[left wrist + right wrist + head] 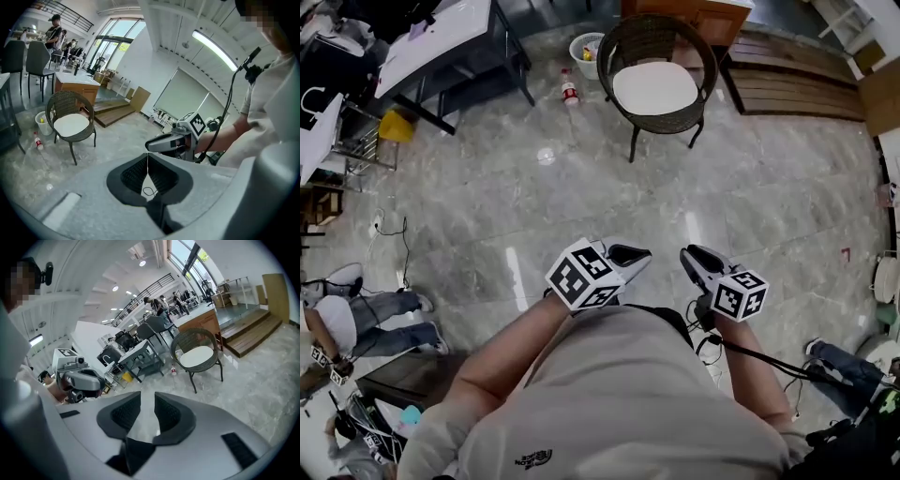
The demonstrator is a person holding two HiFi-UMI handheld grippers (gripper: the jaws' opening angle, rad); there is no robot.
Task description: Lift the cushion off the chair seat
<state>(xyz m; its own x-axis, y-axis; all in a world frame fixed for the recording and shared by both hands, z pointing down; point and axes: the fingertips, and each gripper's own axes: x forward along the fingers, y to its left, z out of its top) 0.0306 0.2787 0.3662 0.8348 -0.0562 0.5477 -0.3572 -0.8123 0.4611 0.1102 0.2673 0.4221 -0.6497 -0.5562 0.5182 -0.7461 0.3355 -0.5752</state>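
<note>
Atop the chair (630, 56), cushion (654, 88) hides seat; bottle (569, 91) label unreadable.

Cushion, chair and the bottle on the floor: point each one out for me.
cushion (654, 87): head view, middle of its white top.
chair (645, 33): head view, woven backrest.
bottle (570, 92): head view, its body.

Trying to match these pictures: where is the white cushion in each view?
Head view: cushion top, right of centre.
Left gripper view: cushion at left, mid-height.
Right gripper view: cushion right of centre.
Shared landmark: bottle on the floor beside the chair.
</note>
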